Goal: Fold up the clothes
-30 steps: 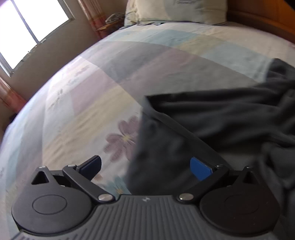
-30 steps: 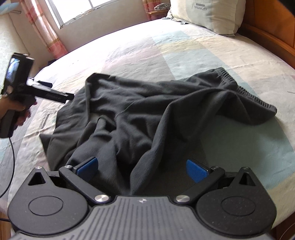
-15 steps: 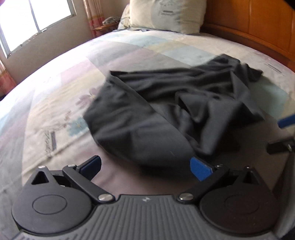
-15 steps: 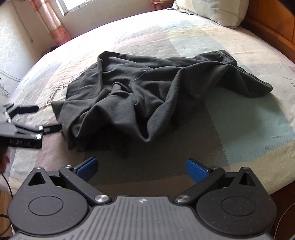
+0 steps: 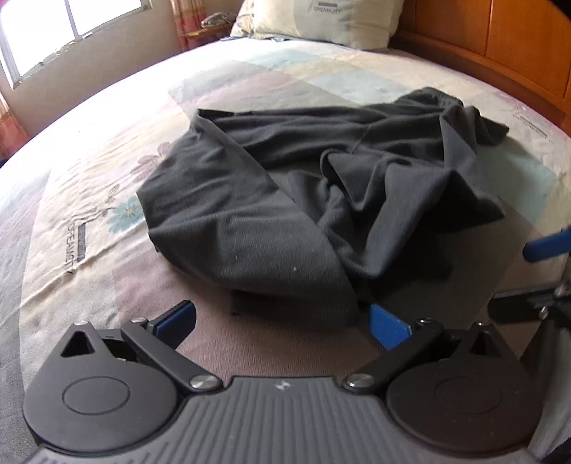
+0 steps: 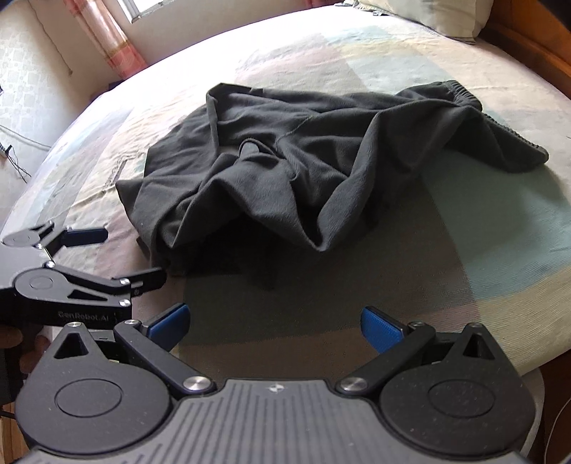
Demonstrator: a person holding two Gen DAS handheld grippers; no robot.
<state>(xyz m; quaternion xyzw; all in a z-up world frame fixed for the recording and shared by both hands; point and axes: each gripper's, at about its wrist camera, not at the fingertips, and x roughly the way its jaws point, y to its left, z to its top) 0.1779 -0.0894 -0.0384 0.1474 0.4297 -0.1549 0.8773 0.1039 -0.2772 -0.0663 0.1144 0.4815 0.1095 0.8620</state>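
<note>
Right wrist view gives me the clearest read: the dark grey garment (image 6: 303, 157) lies in a rumpled heap near the middle of the bed (image 6: 481, 250), with its ribbed elastic band (image 6: 506, 125) trailing off to the far right and a thick bunched ridge facing me on the near side. I judge the folding as barely begun, if begun at all: I see no flat panel, no aligned edge, no tidy crease, only loose overlapping drapes. My right gripper (image 6: 274, 324) sits over bare sheet on the near side, jaws spread wide and holding nothing, short of the cloth. My left gripper (image 5: 282, 317) is equally wide and empty, its right blue pad close against the garment's near edge, though I cannot tell whether it touches. From the left wrist view a smoother flap (image 5: 228, 214) lies on the left, with crumpled folds to the right. A pillow (image 5: 321, 18) rests at the far end. What is left, as I judge it, is nearly everything: spreading the piece flat, squaring it, then folding.
</note>
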